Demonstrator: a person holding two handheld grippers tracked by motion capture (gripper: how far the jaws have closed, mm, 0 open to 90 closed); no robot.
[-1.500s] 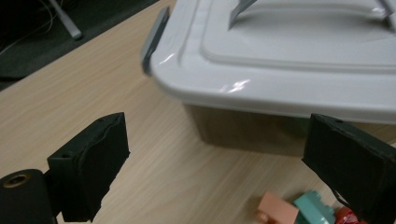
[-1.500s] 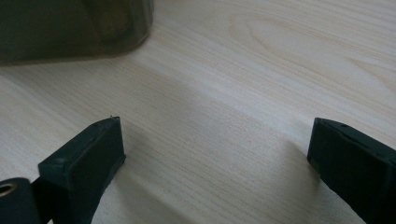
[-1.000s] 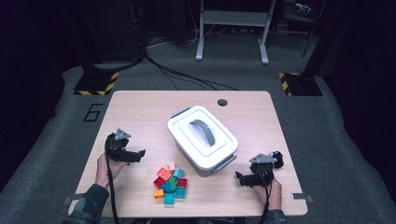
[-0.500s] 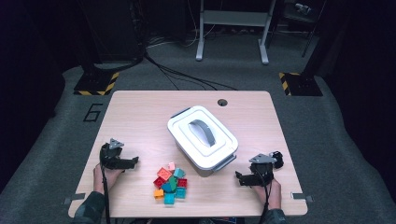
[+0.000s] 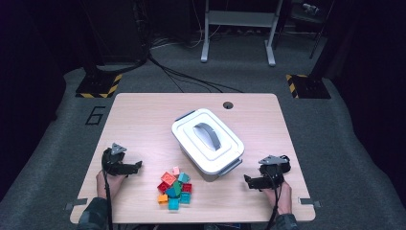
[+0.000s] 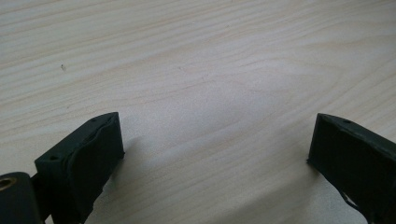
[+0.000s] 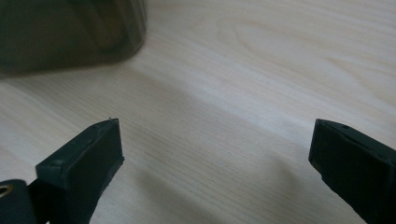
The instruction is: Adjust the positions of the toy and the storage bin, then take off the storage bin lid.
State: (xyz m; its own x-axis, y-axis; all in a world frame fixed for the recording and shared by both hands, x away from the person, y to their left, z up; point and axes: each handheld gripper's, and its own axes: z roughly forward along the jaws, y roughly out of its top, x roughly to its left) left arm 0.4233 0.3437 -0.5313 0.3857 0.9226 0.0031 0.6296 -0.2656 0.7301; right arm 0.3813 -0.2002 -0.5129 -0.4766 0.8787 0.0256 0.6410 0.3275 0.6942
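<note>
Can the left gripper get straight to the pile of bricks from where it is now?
Probably yes. The left gripper sits open on the table, and only bare wood lies between it and the bricks to its right; the lidded box stands farther back.

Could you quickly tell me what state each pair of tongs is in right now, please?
Left tongs: open, holding nothing, jaws wide apart above bare table.
Right tongs: open, holding nothing, near the white box.

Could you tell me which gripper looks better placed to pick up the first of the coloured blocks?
Probably left. The left gripper is open, its fingers pointing at the blocks over bare table. The right gripper, also open, sits farther off beside the white box.
</note>
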